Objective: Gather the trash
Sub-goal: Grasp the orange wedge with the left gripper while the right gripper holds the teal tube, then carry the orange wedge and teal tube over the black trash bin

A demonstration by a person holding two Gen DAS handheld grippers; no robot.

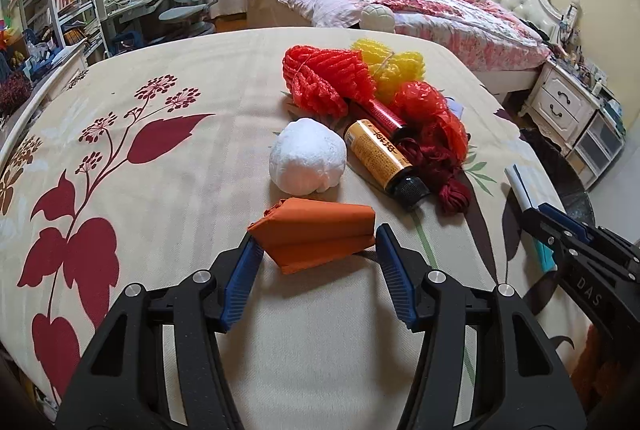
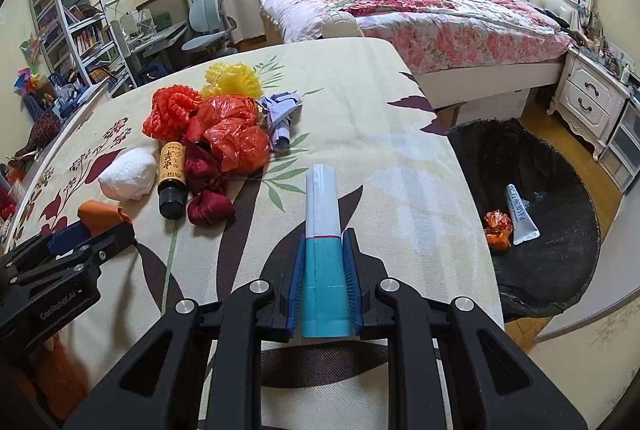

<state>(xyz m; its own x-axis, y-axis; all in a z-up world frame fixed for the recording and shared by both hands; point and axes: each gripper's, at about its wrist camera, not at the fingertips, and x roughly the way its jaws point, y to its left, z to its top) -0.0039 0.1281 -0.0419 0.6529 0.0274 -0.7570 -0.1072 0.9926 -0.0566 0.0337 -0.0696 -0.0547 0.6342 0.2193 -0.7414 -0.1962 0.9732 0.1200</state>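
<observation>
Left hand-held gripper (image 1: 316,250) pinching folded orange paper (image 1: 316,236) on floral-cloth desk (image 1: 168,166); bare cloth to its left. Right hand-held gripper (image 2: 325,270) pressed tight on teal-and-white tube (image 2: 323,230), near desk's right edge. Trash heap mid-desk: white wad (image 1: 307,162), amber bottle (image 1: 380,154), red mesh (image 1: 324,82). Only right view shows black-lined bin (image 2: 560,262) on floor beside desk, holding white tube (image 2: 520,216), orange wrapper (image 2: 498,230)
</observation>
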